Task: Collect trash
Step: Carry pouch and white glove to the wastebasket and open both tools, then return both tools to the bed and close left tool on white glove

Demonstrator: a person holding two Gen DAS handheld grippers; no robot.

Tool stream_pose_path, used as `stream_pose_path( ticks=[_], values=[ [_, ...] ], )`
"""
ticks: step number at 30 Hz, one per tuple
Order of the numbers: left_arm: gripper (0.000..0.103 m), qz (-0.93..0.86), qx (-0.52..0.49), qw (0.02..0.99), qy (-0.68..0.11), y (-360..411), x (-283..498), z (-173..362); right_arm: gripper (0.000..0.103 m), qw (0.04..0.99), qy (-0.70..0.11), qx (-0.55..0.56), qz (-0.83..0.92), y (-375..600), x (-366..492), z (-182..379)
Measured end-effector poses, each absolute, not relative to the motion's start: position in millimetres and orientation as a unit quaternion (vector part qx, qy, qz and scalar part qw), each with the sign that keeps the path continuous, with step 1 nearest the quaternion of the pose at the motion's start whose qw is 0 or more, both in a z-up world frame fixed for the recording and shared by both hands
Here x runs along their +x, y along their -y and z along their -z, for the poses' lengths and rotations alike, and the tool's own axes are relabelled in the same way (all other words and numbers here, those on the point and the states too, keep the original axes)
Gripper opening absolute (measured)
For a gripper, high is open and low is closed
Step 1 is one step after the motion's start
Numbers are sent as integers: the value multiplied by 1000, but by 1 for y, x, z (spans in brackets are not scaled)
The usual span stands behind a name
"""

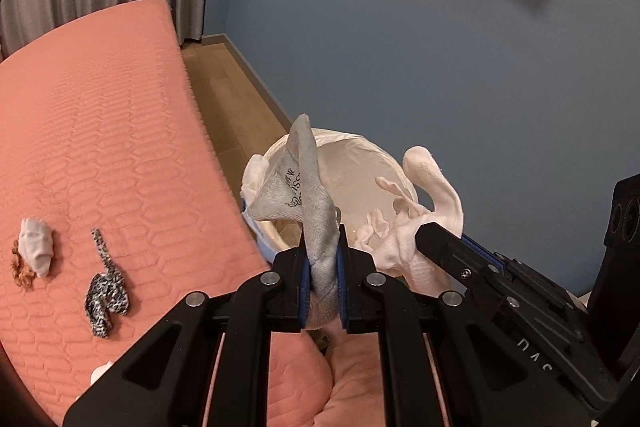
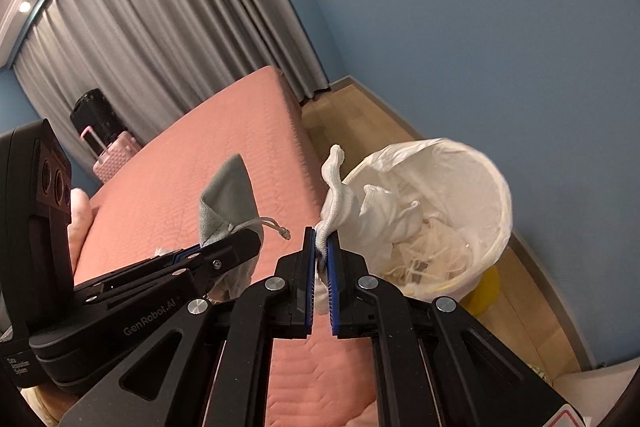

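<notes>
Both handheld tools are raised side by side over the edge of the pink quilted bed (image 1: pixel 100 131), pointing toward the round bin lined with a white plastic bag (image 2: pixel 490 179) on the wooden floor beside it. The left gripper (image 1: pixel 322 255) is clamped on a grey drawstring cloth pouch (image 1: pixel 310 187) that sticks up between its blue pads, just in front of the bin's near rim, while the right gripper (image 2: pixel 320 247) pinches a limp white sock (image 2: pixel 348 203) whose free end droops over the bin's rim above the crumpled white trash inside. On the bed to the left lie a small white sock (image 1: pixel 37 251) and a black-and-white speckled sock (image 1: pixel 105 287), well apart from both tools.
</notes>
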State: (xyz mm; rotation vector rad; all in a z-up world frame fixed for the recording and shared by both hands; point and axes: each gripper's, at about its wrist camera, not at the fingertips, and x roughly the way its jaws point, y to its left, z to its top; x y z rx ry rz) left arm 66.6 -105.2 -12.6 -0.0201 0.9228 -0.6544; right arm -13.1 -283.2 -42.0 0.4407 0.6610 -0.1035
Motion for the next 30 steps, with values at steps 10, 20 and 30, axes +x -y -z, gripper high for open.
stream_pose_path(
  ticks=[10, 20, 30],
  values=[
    [42, 312, -20, 842, -439, 144, 99, 10, 5, 917, -315, 233, 79, 325, 14, 43],
    [63, 274, -29, 864, -422, 133, 114, -2, 12, 918, -312, 226, 91, 328, 31, 39],
    [63, 245, -47, 869, -427, 98, 119, 9, 25, 918, -317, 222, 80, 307, 29, 36]
  ],
)
